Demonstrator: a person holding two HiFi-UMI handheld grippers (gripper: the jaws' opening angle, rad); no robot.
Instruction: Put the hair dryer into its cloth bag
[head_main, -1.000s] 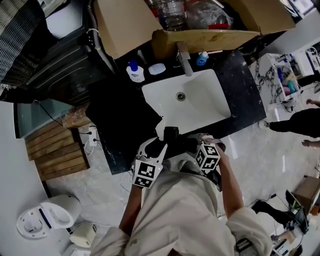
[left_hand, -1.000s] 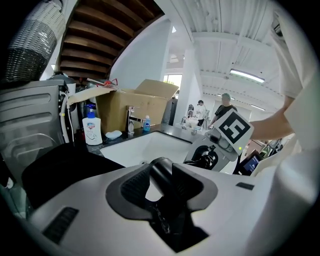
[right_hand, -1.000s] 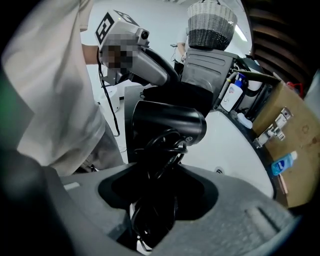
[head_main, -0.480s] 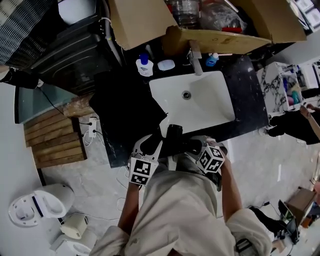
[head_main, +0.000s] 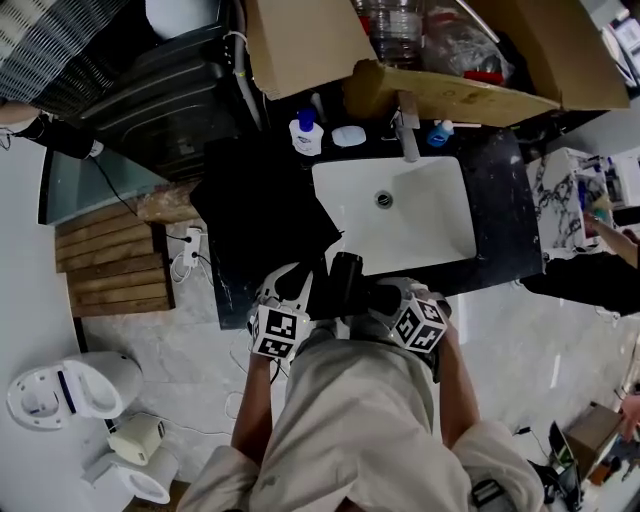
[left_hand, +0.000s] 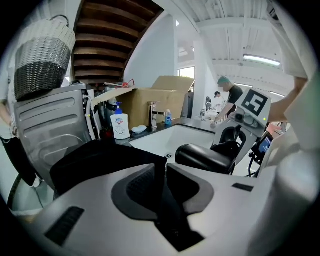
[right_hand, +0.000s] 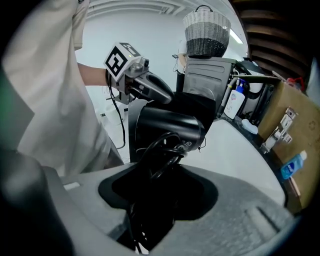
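Observation:
The black hair dryer (head_main: 345, 278) hangs over the counter's front edge, its barrel (right_hand: 167, 125) pointing away from me. My right gripper (head_main: 385, 298) is shut on its handle and looped cord (right_hand: 159, 150). The black cloth bag (head_main: 265, 210) lies spread on the dark counter left of the sink. My left gripper (head_main: 300, 290) is at the bag's near edge, just left of the dryer. Its jaws are closing, and a fold of the black cloth (left_hand: 100, 162) stands in the narrow gap between them. The dryer (left_hand: 205, 157) shows just right of the left gripper (left_hand: 160, 167).
A white sink (head_main: 420, 235) with a faucet (head_main: 408, 125) fills the counter's right half. A soap bottle (head_main: 305, 135) and an open cardboard box (head_main: 450, 85) stand behind it. A dark appliance (head_main: 170, 100) with a wicker basket (left_hand: 42, 55) is at the left. A person works at the far right.
My left gripper has moved in towards the dryer and the bag's near edge, and its jaws have come together on the cloth. The right gripper still holds the dryer in the same place.

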